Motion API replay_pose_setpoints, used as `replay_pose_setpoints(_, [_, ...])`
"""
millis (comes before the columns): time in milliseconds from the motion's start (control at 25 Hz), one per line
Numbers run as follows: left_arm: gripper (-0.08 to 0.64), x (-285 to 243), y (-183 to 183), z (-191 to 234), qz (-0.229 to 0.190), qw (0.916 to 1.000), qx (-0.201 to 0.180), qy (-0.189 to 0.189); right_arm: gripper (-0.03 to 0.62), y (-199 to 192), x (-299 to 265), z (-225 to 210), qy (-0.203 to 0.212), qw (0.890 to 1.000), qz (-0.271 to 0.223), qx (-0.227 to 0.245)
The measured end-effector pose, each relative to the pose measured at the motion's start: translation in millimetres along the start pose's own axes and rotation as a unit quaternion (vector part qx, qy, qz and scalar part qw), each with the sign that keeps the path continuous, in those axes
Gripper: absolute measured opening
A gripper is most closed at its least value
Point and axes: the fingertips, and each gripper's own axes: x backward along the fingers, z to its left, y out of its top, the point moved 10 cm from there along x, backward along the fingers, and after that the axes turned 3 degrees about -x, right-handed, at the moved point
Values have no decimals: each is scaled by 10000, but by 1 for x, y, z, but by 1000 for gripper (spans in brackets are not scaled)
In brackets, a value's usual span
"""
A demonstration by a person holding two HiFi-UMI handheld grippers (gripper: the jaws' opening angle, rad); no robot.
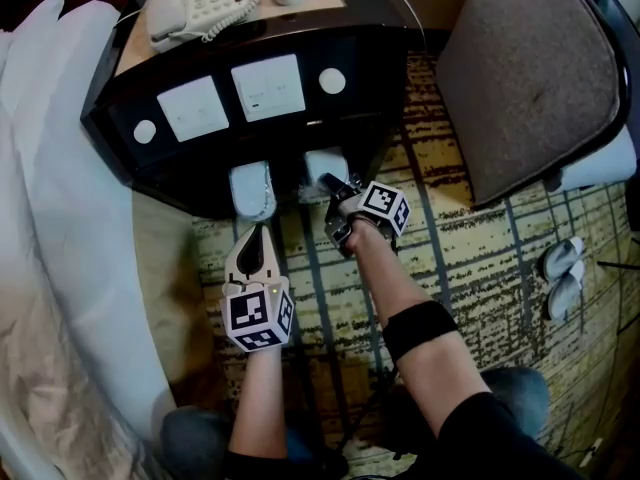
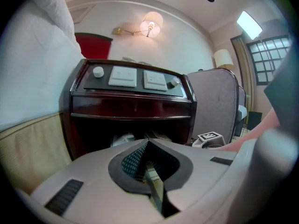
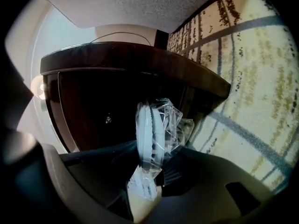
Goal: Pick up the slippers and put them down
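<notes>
Two packs of white slippers in clear plastic lie in the open space under the dark nightstand (image 1: pixel 300 58). The left pack (image 1: pixel 252 188) lies free, just beyond the tip of my left gripper (image 1: pixel 255 232), which is shut and empty. In the left gripper view the left gripper (image 2: pixel 148 146) points at the nightstand (image 2: pixel 131 108), with this pack (image 2: pixel 122 139) dim below it. My right gripper (image 1: pixel 332 186) is shut on the near end of the right pack (image 1: pixel 325 164). In the right gripper view this wrapped pair (image 3: pixel 152 125) stands on edge between the jaws of the right gripper (image 3: pixel 148 164).
A phone (image 1: pixel 205 3) sits on top of the nightstand. White bedding (image 1: pixel 50 198) fills the left side. A grey-cushioned chair (image 1: pixel 530 78) stands at the right on the patterned carpet (image 1: pixel 470 238), with another white pair of slippers (image 1: pixel 562 273) near it.
</notes>
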Motion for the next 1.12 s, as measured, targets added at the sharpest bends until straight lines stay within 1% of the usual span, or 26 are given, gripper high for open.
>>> replay_pose_setpoints(160, [0,-2,1,1,-37,10000,-39,-55,129,2,3,4,43,9999,72,146])
replay_pose_setpoints(280, [0,-4,0,4,-58,10000,27,-51,129,3,8,6,109,9996,147,226])
replay_pose_setpoints(400, [0,-8,2,3,-93,9999,85,-114,127,0,18,7,253,9996,138,63])
replay_pose_setpoints(520, [0,-11,4,-1,-129,9996,15,-230,127,-8,33,7,367,9993,109,-3])
replay_pose_setpoints(680, [0,-12,5,-4,-153,9994,-44,-316,126,-30,57,10,584,9982,29,-160])
replay_pose_setpoints(840, [0,-12,6,-3,-184,9993,31,-322,126,-56,85,14,763,9969,-70,-173])
replay_pose_setpoints(1000, [0,-13,8,-3,-222,9990,-27,-378,126,-82,111,18,798,9967,-102,-43])
replay_pose_setpoints(1120, [0,-14,9,0,-252,9989,-38,-393,126,-103,133,17,802,9965,-220,-51])
